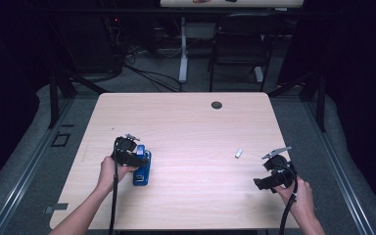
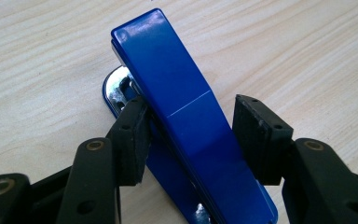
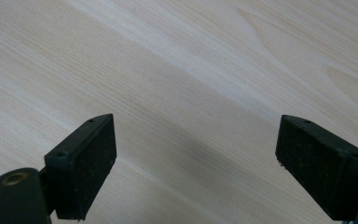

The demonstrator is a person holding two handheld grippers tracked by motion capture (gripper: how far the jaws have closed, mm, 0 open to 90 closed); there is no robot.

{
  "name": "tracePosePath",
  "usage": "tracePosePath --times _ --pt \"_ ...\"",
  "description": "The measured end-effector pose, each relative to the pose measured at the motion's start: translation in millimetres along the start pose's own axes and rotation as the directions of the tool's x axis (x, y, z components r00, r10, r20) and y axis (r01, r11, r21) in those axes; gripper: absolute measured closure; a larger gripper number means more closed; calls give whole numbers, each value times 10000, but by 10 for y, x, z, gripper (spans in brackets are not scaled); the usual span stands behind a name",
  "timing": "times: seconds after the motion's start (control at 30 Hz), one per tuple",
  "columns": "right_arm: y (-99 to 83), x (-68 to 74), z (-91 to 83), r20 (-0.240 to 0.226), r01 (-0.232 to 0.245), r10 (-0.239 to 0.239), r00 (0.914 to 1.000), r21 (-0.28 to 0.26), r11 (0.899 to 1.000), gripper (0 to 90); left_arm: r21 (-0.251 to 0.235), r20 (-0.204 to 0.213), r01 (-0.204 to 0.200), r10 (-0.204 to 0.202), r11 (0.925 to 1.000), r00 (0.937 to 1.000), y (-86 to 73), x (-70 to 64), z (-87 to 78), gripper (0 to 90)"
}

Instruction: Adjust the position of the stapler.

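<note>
- The blue stapler [image 1: 142,169] lay flat on the counter [image 1: 186,122], toward its left edge and nearer the front than the back.
- The left gripper [image 2: 189,135] straddled the stapler's top arm at about mid-length. Its left finger [image 2: 131,140] touched the side of the arm; the right finger stood just clear of it. Fingers were released, not yet clamped.
- The right gripper [image 3: 193,163] hovered over bare counter near the front right corner, fingers spread wide, holding nothing.
- A small silvery piece [image 1: 238,153] lay on the counter, well apart from the stapler.
- Judgement: the stapler looked rigid and moderately heavy, with a glossy, likely slippery shell. The top arm is hinged and sprung, so squeezing downward could fire it.
- Recommended hold: across both flat sides near mid-length, firmly.
</note>
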State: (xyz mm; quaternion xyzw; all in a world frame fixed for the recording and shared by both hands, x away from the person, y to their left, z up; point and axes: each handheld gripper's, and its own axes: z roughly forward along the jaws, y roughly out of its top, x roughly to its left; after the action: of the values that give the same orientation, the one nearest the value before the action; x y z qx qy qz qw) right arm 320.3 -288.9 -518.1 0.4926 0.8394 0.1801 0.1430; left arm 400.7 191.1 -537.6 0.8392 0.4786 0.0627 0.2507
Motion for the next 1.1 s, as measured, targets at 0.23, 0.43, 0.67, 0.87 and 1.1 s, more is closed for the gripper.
tracePosePath --times 0.23,0.43,0.67,0.87,1.1 --pt "0 -5 1 34 9 -9 10000 17 10000 119 116 -314 -45 48 9999 9995 18 -35 10 481" --pt "-8 -4 -17 12 -10 10 10000 5 10000 120 45 -143 -119 119 9999 9998 11 -29 20 490" --pt "-9 0 -29 53 4 -4 10000 11 10000 120 -45 123 -471 471 9989 9988 20 -69 37 524" --pt "-15 -17 -19 58 -26 26 10000 38 10000 122 -212 316 -579 585 9981 9978 12 -64 39 532" --pt "-13 -13 -23 -10 -10 10 10000 27 10000 123 -204 573 -1024 1034 9945 9930 22 -87 45 547"
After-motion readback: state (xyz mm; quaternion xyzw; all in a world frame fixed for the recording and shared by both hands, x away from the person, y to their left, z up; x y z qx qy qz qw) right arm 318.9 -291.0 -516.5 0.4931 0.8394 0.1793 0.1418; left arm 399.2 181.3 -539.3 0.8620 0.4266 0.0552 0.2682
